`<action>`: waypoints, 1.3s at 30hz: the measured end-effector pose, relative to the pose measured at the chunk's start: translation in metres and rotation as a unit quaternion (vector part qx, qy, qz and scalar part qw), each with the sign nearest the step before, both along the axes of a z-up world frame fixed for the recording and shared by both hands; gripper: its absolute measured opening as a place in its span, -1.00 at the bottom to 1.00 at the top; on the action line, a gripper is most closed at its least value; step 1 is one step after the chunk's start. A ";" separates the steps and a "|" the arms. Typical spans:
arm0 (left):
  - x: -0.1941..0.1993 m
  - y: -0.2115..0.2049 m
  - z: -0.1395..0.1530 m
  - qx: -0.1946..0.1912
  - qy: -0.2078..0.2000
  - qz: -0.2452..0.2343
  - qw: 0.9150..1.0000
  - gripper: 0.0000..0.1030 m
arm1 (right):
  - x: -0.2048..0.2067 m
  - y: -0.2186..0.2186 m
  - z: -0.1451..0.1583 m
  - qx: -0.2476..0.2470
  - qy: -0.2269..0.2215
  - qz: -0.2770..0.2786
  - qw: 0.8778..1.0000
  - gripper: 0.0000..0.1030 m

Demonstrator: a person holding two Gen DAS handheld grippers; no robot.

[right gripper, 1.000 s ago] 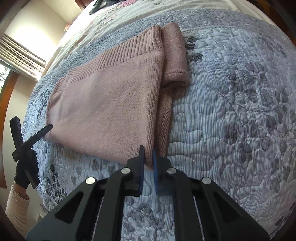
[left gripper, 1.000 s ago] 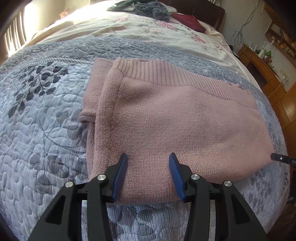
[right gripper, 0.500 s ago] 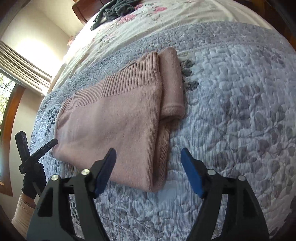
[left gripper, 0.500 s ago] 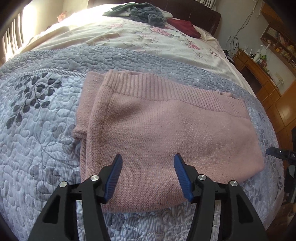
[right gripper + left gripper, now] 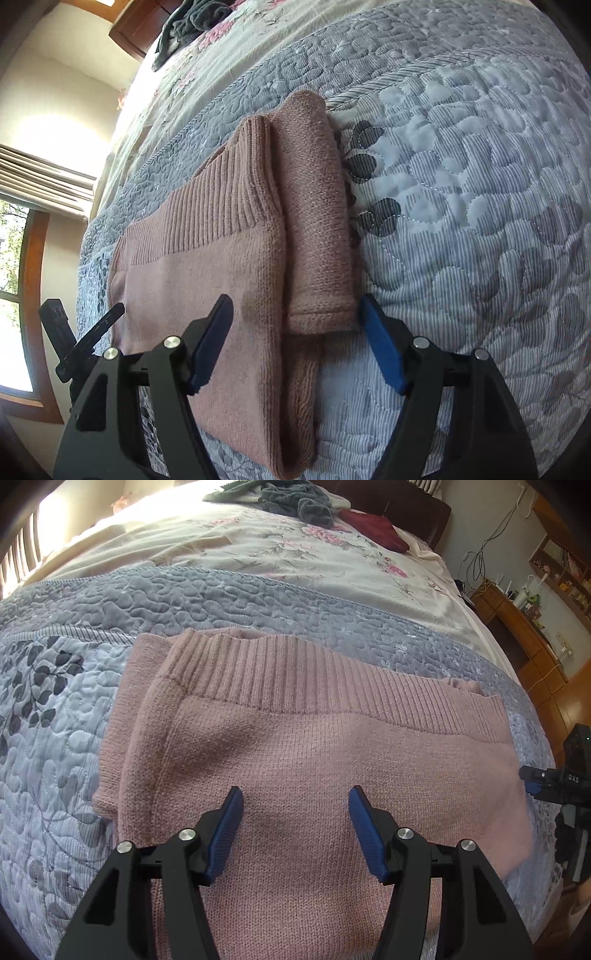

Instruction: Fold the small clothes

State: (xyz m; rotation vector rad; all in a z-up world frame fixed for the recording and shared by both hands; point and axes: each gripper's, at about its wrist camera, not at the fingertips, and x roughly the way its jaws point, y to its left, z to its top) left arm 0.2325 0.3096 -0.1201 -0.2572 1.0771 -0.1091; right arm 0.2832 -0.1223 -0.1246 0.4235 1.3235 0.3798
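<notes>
Sunlight floods the far left corner of the room, where pale wall meets the bed (image 5: 258,602) and a slatted edge shows at the frame's rim. In the right wrist view a window (image 5: 14,295) with a brown wooden frame and a raised blind sits low on the left. The bed carries a grey-blue quilt (image 5: 55,738) stitched in pebble shapes and printed with dark leaves; beyond its corded far edge lies a cream floral sheet (image 5: 314,557). Near the head of the bed, against a dark wooden headboard (image 5: 417,513), a heap of grey-green clothes (image 5: 295,498) lies just beside a dark red cloth (image 5: 373,531).

A folded pink knit sweater (image 5: 314,760) lies flat on the quilt near the bed's near edge, ribbed hem toward the headboard, one sleeve folded along its left side in the left wrist view. The left hand-held gripper (image 5: 295,823) hangs over the sweater's near part, blue-padded jaws spread wide, gripping nothing. The right hand-held gripper (image 5: 295,332) is also wide open, its jaws straddling the folded sleeve's cuff end; whether they touch the knit cannot be told.

On the right of the room, wooden cabinets (image 5: 517,635) stand along the wall with small bottles on top, white cables hang down the wall, and shelves (image 5: 565,568) hold books.
</notes>
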 end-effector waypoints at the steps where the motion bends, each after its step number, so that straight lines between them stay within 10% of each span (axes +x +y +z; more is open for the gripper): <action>1: 0.001 0.001 -0.002 -0.002 0.001 0.000 1.000 0.16 | 0.002 0.002 -0.001 -0.002 -0.001 0.004 1.000 0.31; 6: 0.003 0.002 -0.007 -0.006 0.005 -0.006 1.000 0.18 | 0.007 0.006 -0.008 0.031 0.004 0.009 0.999 -0.51; 24: 0.004 0.002 -0.012 -0.005 0.000 -0.015 1.000 0.22 | 0.001 -0.005 -0.015 0.045 0.005 -0.021 0.999 -0.54; 39: -0.033 0.017 0.026 -0.061 -0.018 -0.018 0.998 0.22 | -0.005 0.145 0.100 0.007 -0.089 0.132 0.987 -0.60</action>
